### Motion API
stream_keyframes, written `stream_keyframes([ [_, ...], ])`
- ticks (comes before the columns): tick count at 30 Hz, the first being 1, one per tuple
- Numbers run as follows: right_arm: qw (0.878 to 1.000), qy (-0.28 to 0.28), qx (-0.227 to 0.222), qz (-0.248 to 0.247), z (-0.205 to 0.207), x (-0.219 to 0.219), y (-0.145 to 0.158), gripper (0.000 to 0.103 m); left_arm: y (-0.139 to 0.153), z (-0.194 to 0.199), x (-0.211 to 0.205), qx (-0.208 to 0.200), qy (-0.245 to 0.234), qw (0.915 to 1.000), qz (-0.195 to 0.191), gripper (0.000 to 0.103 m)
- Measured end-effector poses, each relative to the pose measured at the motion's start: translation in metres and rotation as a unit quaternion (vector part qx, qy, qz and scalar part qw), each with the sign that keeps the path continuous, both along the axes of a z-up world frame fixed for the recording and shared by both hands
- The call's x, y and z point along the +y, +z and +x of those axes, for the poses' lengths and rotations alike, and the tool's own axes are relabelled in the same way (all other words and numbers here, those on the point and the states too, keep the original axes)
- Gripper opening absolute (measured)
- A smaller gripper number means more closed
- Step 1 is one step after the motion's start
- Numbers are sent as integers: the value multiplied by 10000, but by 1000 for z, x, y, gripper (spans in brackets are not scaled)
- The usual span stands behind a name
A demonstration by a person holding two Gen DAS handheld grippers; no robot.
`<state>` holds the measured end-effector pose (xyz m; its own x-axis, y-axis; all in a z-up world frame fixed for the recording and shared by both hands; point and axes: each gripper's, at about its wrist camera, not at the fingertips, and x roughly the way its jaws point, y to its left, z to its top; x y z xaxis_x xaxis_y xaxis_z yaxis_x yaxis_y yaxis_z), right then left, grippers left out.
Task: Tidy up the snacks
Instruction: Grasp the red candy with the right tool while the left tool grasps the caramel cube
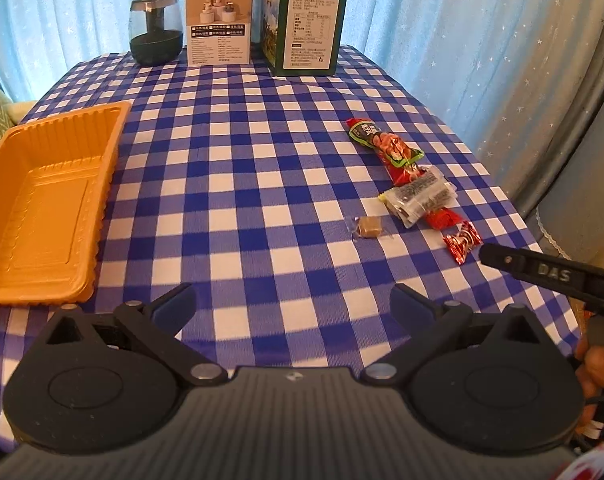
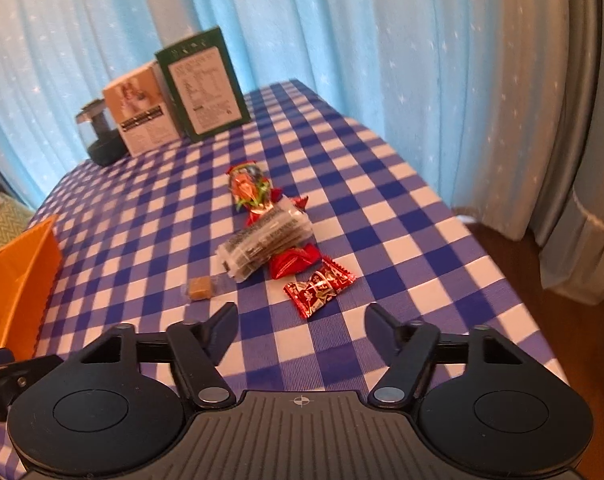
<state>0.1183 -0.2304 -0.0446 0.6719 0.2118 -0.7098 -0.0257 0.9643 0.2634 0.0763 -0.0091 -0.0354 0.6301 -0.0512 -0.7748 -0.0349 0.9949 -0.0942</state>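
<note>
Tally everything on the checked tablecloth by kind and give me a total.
Wrapped snacks: 4 (long red packet, clear packet, small red candy, caramel cube)
Boxes: 2 (white box, green box)
Orange tray: 1
Dark jar-like device: 1
Total: 8
</note>
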Motion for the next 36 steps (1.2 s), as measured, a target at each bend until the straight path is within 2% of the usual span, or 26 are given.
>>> stream_keyframes([
  [3,10000,-58,20,-57,16,6,-9,64,-7,14,0,40,-12,10000,-34,98],
  [12,9988,-442,137,-181,48,9,-43,53,-26,38,1,114,-23,9999,-68,98],
  [19,9977,-355,23,-578,52,21,-46,49,-38,45,0,205,-67,9997,-71,97],
  [22,9962,-324,25,-811,51,23,-46,26,-41,47,-2,207,-140,9996,-100,96],
  [24,9961,-313,50,-821,50,22,-47,24,-43,50,-4,193,-195,9996,-106,95],
  [29,9962,-456,-86,-731,41,18,-40,23,-45,61,-12,-24,-578,9982,-149,91],
  [31,9964,-512,-170,-652,40,15,-36,23,-46,66,-17,-135,-833,9963,-147,85],
  [36,9969,-545,-175,-533,40,13,-34,23,-55,88,-36,-309,-1493,9880,250,79],
])
